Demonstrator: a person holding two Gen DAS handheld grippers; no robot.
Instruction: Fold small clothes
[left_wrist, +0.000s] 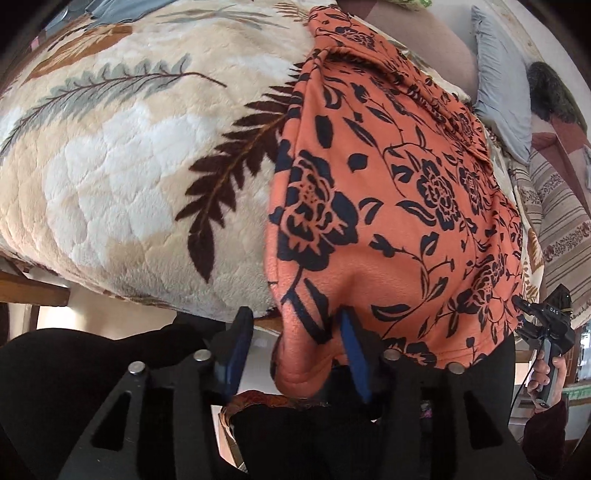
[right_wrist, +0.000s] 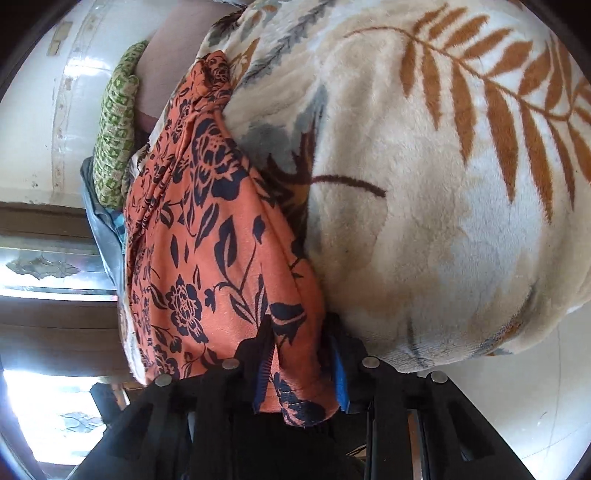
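Left gripper (left_wrist: 295, 345) stands with its jaws spread at the bottom of its view, a hanging corner of the orange floral garment (left_wrist: 388, 192) loose between the blue pads, which do not both press on it. Right gripper (right_wrist: 301, 363), low in its own view, pinches the garment's other near corner between its pads.

A bed, covered by a cream plush blanket (left_wrist: 122, 155) with brown and grey fern leaves, fills most of both views. Its near edge drops to pale floor (right_wrist: 517, 413). Pillows (left_wrist: 495, 81) lie at the upper right of the left view.

The garment lies on the blanket, its long axis running from the near bed edge away toward the pillows, its hem overhanging that edge.
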